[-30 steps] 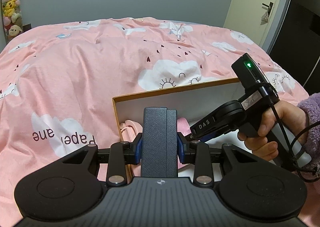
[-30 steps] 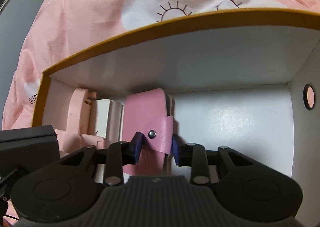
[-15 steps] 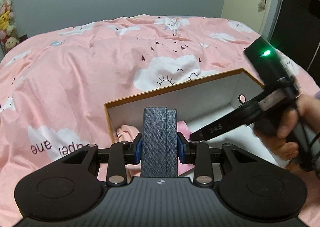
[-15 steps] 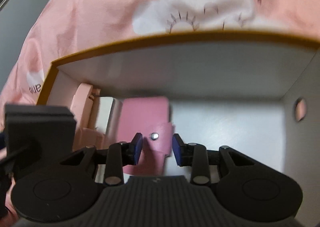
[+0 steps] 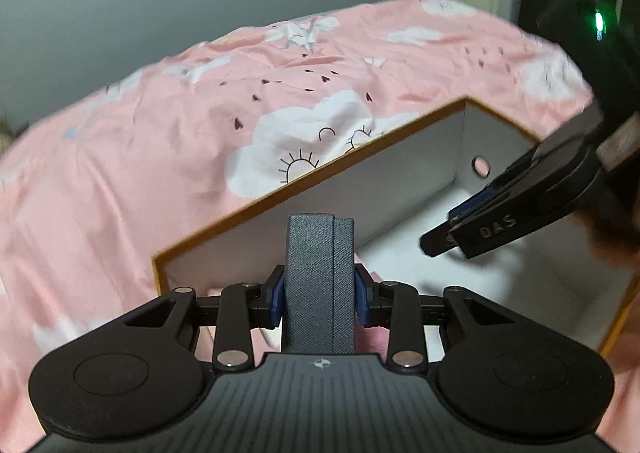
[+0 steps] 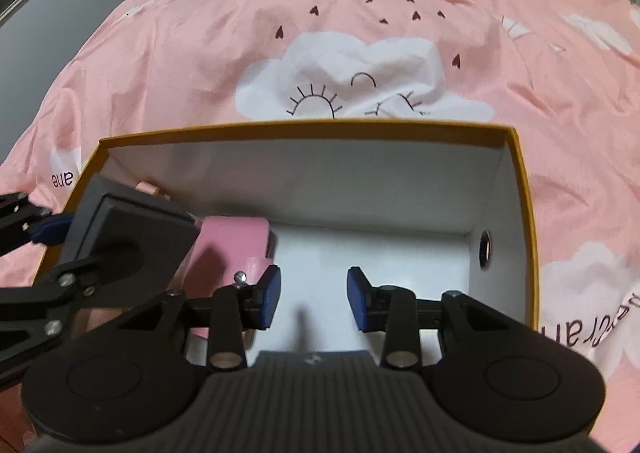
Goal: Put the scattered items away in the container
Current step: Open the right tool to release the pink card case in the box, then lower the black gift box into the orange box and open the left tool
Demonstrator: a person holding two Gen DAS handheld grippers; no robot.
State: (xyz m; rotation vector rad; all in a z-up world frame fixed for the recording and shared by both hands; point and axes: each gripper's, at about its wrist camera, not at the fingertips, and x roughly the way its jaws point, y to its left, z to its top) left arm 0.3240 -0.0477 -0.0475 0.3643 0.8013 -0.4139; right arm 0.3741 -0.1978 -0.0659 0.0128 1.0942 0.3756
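progress: pink wallet point(image 6: 236, 241) lying inside the box point(image 6: 304, 129) on the bed point(image 6: 200, 53); dark case point(image 5: 320, 285) not yet in
left claw point(image 5: 320, 293): I'm pinching the grey textured slab-shaped case above the box's left end
right claw point(image 6: 312, 293): I'm spreading it, nothing between
box: stiff white card, orange rim

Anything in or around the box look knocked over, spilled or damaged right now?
Nothing stands out. The box sits upright and undamaged on the bedspread, the pink wallet lies inside it, and the dark case is squarely between the left gripper fingers.
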